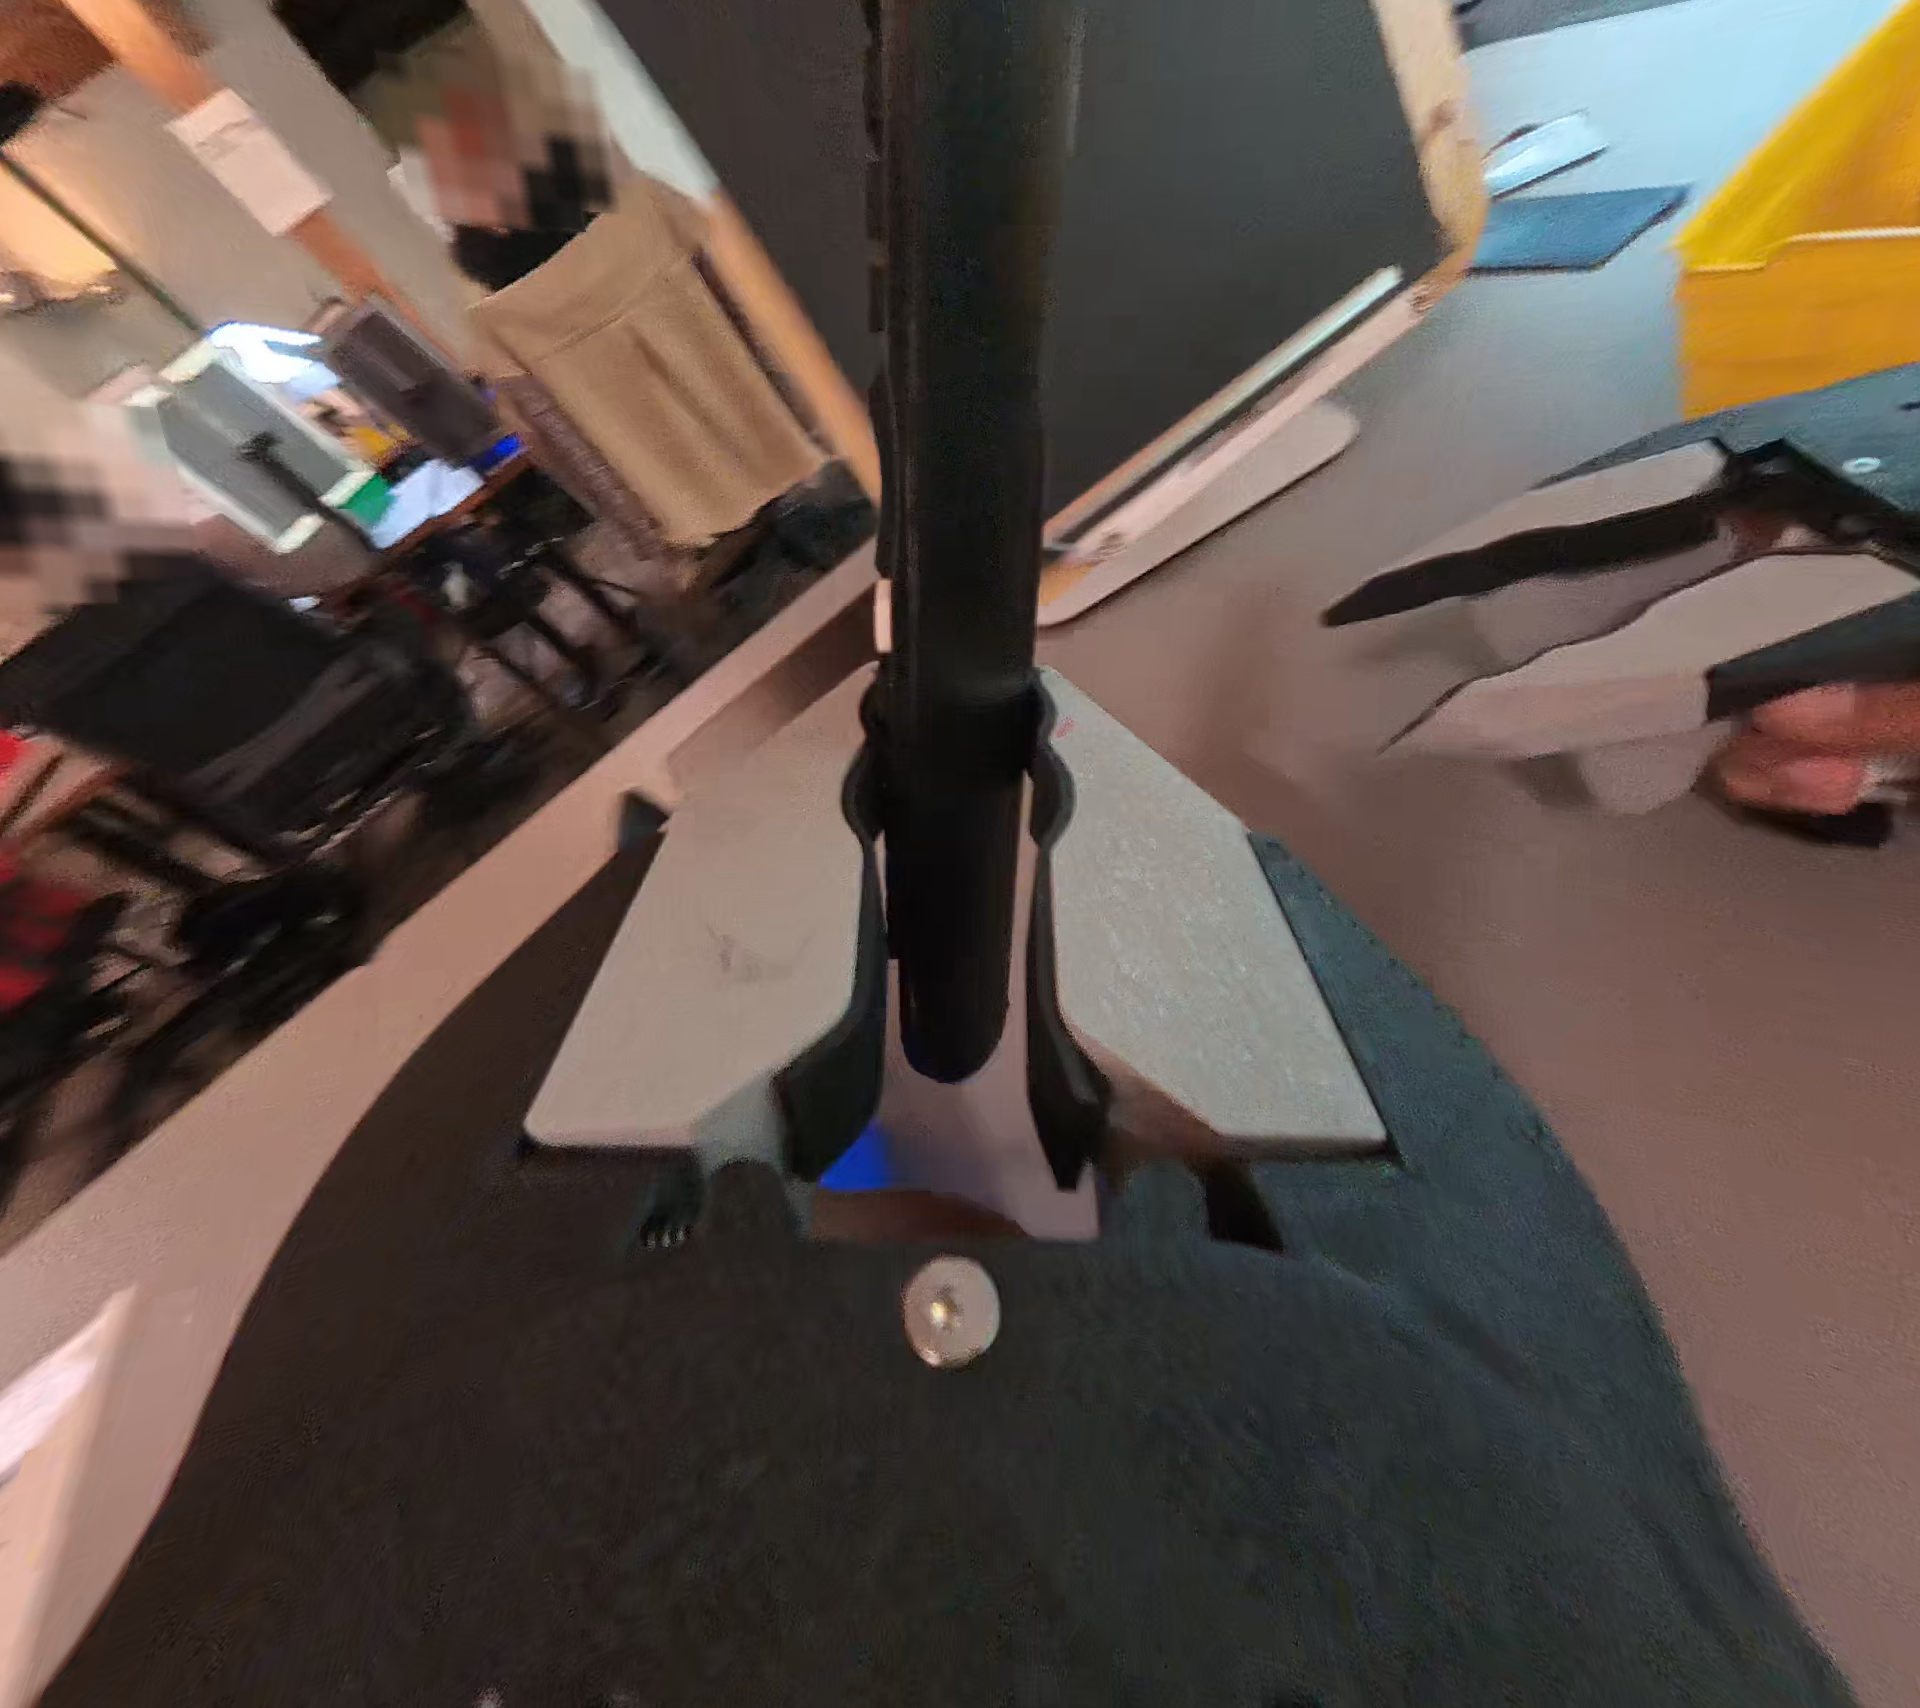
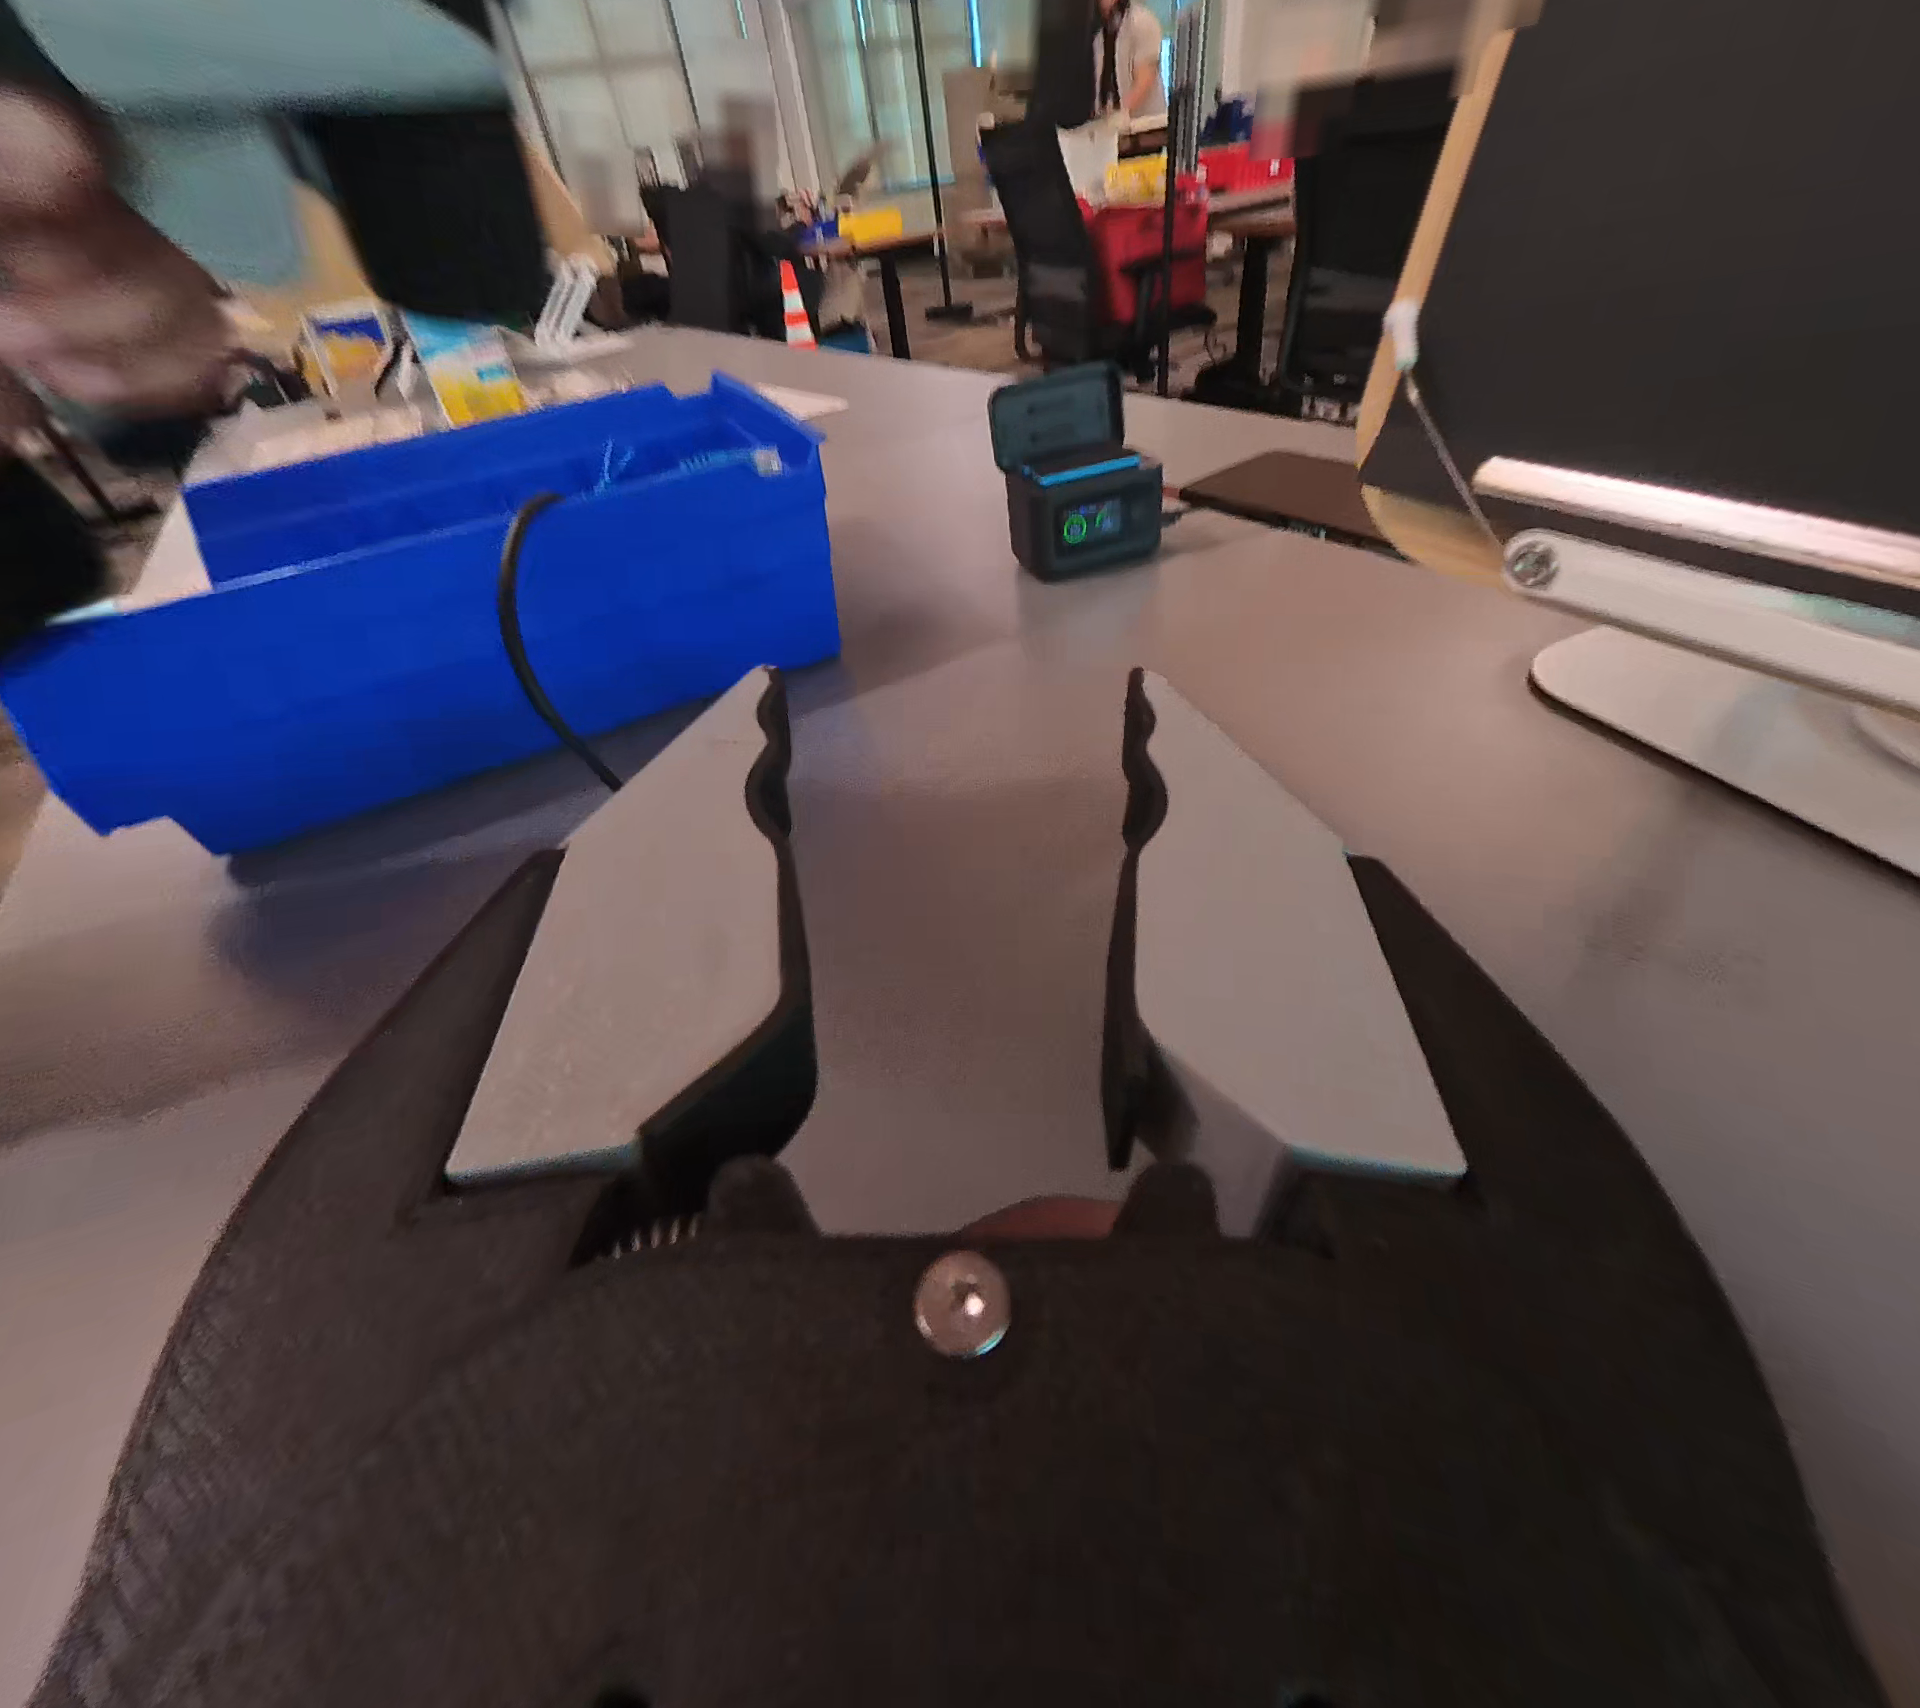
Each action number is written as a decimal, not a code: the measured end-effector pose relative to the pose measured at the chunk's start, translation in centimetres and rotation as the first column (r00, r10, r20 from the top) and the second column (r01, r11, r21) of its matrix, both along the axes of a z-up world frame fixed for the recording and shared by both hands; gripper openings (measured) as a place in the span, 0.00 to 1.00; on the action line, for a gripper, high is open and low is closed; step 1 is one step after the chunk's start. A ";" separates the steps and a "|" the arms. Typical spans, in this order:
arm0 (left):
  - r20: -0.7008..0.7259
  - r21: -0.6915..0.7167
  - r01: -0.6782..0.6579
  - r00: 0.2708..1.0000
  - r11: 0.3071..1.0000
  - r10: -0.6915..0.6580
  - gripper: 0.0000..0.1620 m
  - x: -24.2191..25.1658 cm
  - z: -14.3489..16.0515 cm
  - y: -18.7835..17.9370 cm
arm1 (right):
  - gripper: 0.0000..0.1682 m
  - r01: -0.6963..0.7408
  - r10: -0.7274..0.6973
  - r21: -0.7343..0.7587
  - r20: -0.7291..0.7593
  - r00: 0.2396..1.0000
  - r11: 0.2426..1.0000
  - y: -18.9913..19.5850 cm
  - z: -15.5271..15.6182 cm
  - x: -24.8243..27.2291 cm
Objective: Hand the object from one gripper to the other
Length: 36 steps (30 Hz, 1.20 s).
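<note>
Nearest the lens in the left wrist view, the left gripper (image 1: 956, 723) is clamped on a long black object (image 1: 971, 308), its two pale fingers (image 1: 738, 910) pressed against the object's lower end so that the rest of it runs straight up out of frame, a toothed edge showing along its left side. The object blocks the middle of that view, hiding much of the dark panel with a pale wooden rim (image 1: 1195, 152) that stands behind it on a flat white foot. To the right, above the grey table (image 1: 1558, 1035), the right gripper (image 1: 1351, 671) points in from the side, apart from the object and not touching it, with a yellow bin (image 1: 1818, 256) beyond. In the right wrist view the right gripper (image 2: 951, 692) holds nothing, its jaws spread wide with bare table (image 2: 956, 931) between them. Just past its left finger a blue bin (image 2: 416, 619) sits on the table with a black cable (image 2: 520, 609) looping over its front wall. Farther back, near the centre, a small dark case with its lid up and a lit screen (image 2: 1075, 495) stands on the table, and the dark panel on its white stand (image 2: 1662, 308) fills the right side. At upper left a blurred teal and black shape (image 2: 260, 48) intrudes; what it is cannot be told.
</note>
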<state>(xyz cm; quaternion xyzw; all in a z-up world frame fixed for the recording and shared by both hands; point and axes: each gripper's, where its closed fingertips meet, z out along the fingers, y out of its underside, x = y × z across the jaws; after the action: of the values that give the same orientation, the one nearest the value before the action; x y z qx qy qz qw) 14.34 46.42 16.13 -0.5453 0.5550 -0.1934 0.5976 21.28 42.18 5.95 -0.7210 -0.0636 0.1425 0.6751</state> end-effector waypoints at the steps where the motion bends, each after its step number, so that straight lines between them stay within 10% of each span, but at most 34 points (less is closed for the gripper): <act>1: 0.009 -0.018 0.017 1.000 1.000 -0.017 0.14 2.3 -1.6 -0.6 | 0.38 0.003 -0.003 0.027 -0.011 1.000 1.000 -0.2 0.6 0.3; 12: 0.112 -0.059 0.062 0.992 0.996 -0.055 0.13 11.7 -11.0 0.0 | 0.40 0.111 -0.108 0.119 -0.031 0.994 0.987 0.0 1.9 3.9; 36: -0.088 0.288 0.128 0.990 0.949 -0.107 0.14 12.8 -13.2 -2.8 | 0.34 0.083 -0.069 0.133 -0.104 0.992 0.988 1.6 2.7 4.3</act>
<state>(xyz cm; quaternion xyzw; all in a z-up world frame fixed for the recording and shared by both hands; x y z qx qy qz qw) 27.15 43.64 2.94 -0.4233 0.6298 -0.1247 0.6393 25.57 43.76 8.62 -0.6669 -0.0123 0.1474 0.7303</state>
